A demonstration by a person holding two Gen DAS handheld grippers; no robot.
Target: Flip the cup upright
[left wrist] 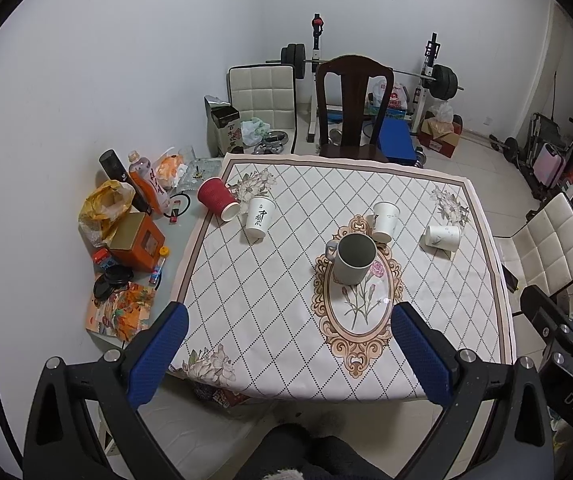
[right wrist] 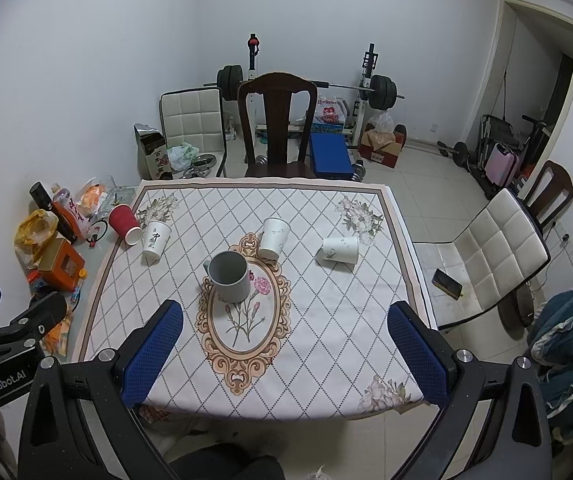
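A grey mug (left wrist: 353, 257) (right wrist: 229, 276) stands upright at the middle of the table. A white paper cup (left wrist: 442, 237) (right wrist: 339, 250) lies on its side at the right. A red paper cup (left wrist: 217, 199) (right wrist: 125, 223) lies on its side at the far left. Two white paper cups stand upright: one with black writing (left wrist: 259, 217) (right wrist: 156, 240), one behind the mug (left wrist: 385, 221) (right wrist: 274, 238). My left gripper (left wrist: 288, 354) and right gripper (right wrist: 286, 352) are both open and empty, held above the table's near edge.
A patterned cloth (left wrist: 278, 320) (right wrist: 326, 320) covers the table. Clutter of bags, bottles and an orange box (left wrist: 136, 242) (right wrist: 60, 266) sits along the left edge. A dark wooden chair (left wrist: 352, 108) stands behind, a white chair (right wrist: 494, 256) at the right with a phone (right wrist: 446, 283) on it.
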